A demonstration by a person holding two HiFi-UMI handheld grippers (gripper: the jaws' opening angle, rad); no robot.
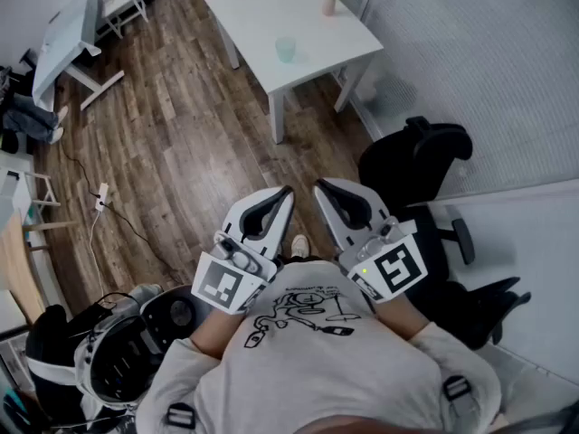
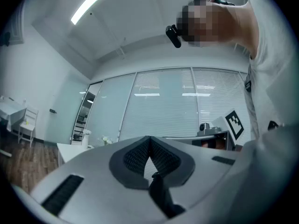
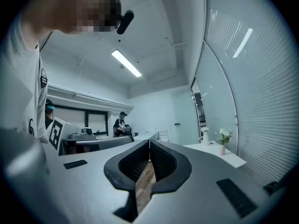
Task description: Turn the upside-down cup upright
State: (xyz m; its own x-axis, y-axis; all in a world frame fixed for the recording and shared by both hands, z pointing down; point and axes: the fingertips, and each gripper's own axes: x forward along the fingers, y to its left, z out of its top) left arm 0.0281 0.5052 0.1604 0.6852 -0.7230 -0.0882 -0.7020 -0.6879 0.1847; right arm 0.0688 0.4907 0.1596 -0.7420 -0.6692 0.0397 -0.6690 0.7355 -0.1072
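- The left gripper [image 1: 285, 192] is being held level near the person's chest in the lower centre of the head view. Its jaws are pressing fully together and holding nothing, as the left gripper view [image 2: 149, 138] confirms.
- The right gripper [image 1: 319, 187] is sitting just beside it, also level. Its jaws are likewise meeting tip to tip with nothing between them [image 3: 149, 142].
- Brown wood-plank floor [image 1: 190, 143] is filling the middle of the frame between the jaw tips and the furniture.
- The pale green translucent cup [image 1: 286, 49] is standing on the white rectangular table [image 1: 262, 16] in the upper centre, well apart from both grippers and almost straight ahead of their tips.
- The cup's long axis is running vertically. At this size it cannot be told which end is facing down.
- Neither gripper is clearly the nearer, though the cup is lining up slightly more with the left tip. The coming move appears to call for walking forward before any reach.
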